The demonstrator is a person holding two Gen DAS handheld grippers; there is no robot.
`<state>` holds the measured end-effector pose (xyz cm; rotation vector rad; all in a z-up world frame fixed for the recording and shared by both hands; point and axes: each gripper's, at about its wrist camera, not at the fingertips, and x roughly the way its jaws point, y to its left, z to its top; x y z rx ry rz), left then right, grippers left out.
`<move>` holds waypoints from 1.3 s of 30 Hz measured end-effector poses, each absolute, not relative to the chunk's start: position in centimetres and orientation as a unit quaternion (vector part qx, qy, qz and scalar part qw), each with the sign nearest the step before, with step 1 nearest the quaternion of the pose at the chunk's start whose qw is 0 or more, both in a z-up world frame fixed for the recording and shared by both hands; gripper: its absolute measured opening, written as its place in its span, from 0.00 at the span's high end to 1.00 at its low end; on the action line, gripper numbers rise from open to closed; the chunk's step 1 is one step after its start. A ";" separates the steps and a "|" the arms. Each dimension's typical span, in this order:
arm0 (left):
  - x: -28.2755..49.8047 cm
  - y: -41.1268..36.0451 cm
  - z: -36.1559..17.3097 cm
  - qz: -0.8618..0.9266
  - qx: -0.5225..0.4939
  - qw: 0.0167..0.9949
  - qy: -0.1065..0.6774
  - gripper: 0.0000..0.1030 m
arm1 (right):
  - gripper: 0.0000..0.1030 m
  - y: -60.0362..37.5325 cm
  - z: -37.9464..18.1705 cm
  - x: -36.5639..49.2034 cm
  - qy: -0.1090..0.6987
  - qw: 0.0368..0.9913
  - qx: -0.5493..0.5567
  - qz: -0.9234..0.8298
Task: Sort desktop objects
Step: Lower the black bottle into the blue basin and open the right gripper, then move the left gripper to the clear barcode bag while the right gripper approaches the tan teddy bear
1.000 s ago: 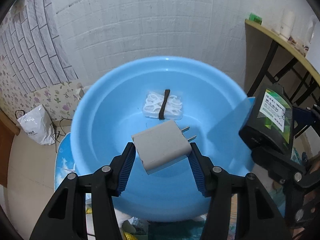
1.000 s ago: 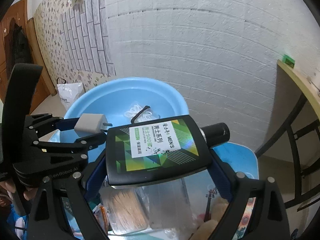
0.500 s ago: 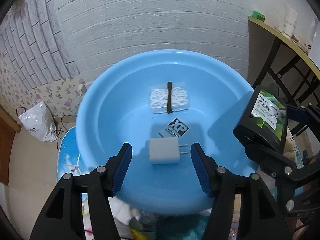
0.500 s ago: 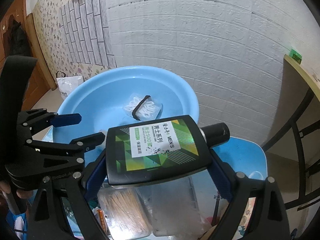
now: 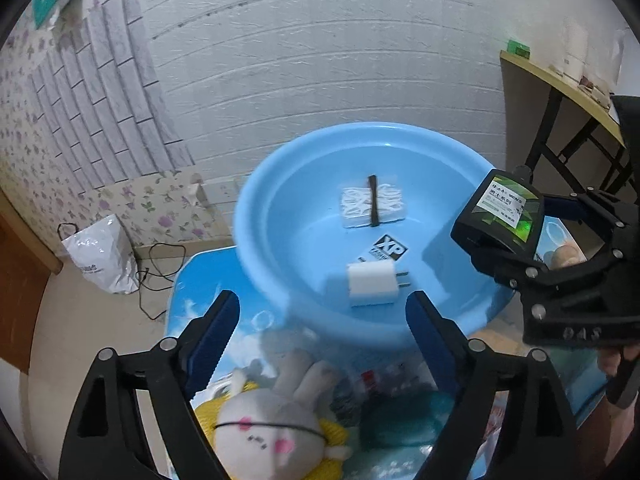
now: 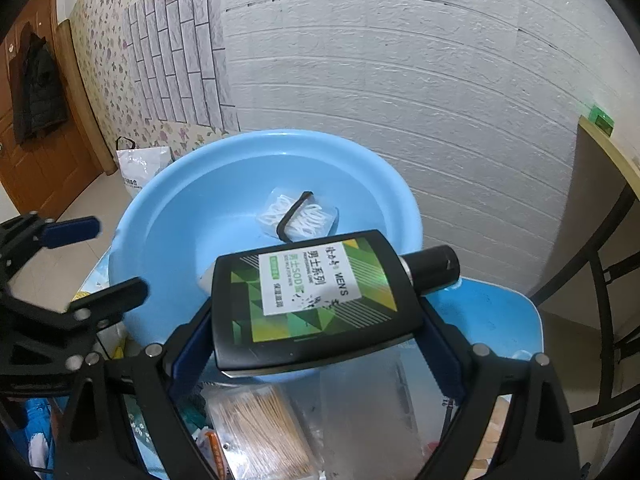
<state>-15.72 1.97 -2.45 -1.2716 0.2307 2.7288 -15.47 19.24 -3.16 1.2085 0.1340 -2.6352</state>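
Charger (image 5: 373,283) lies inside the blue basin (image 5: 280,184); left gripper (image 5: 322,322), empty, is opening beside it; right gripper (image 6: 316,344) clamps a black bottle (image 6: 312,300) over it.

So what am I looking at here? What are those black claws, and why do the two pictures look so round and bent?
There is no robot: a person holds a two-fingered gripper in each hand, each carrying a wide-angle camera that looks along its fingers, hence the bent look. One picture is from the left gripper; its jaws are opening with nothing between them. The other is from the right gripper, which grips a black bottle with a green label. Ahead sits a blue basin holding a white charger and a small clear packet. Below the left gripper lies a plush toy on the table.
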 end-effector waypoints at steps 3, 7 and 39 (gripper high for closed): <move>-14.8 0.8 -2.1 0.904 -0.418 0.052 0.070 0.13 | 0.09 18.7 -3.3 -15.5 0.050 0.122 0.414 -0.901; -14.0 -0.6 -2.2 0.905 -0.420 0.040 0.051 0.08 | 0.09 18.1 -3.3 -15.4 0.060 0.116 0.409 -0.903; -6.9 -2.1 -3.9 0.902 -0.431 0.018 0.026 0.08 | 0.07 21.2 -2.0 -4.9 0.016 0.098 0.360 -0.928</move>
